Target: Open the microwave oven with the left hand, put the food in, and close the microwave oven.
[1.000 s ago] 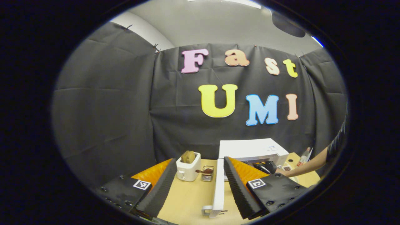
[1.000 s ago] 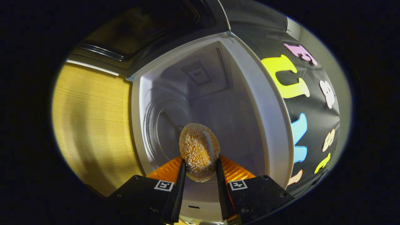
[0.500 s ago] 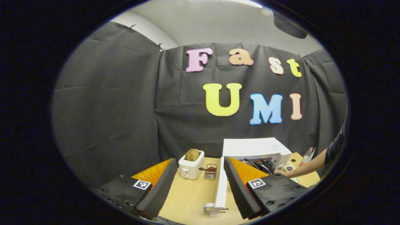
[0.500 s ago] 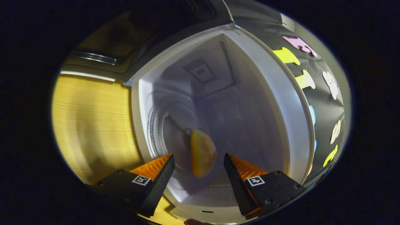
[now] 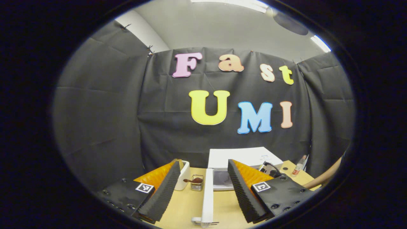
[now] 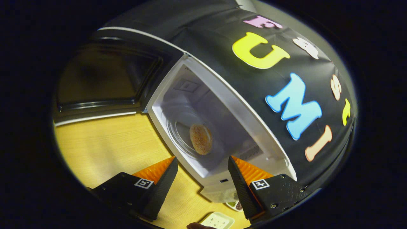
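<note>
**Food on the turntable, microwave door open**

Left gripper view: our left gripper (image 5: 201, 190) has its fingers spread apart, holding nothing. Between them, at six o'clock, the white microwave door (image 5: 208, 194) stands edge-on, swung open from the microwave (image 5: 243, 156). A toaster (image 5: 183, 175) sits at seven o'clock.

Right gripper view: our right gripper (image 6: 203, 187) is spread and empty, outside the cavity. The breaded food (image 6: 200, 139) lies on the glass turntable (image 6: 178, 133) inside, at centre.

No text can be read here. The microwave (image 5: 244, 156) top carries a small label, too small to read. Each gripper finger bears a square coded marker.
</note>
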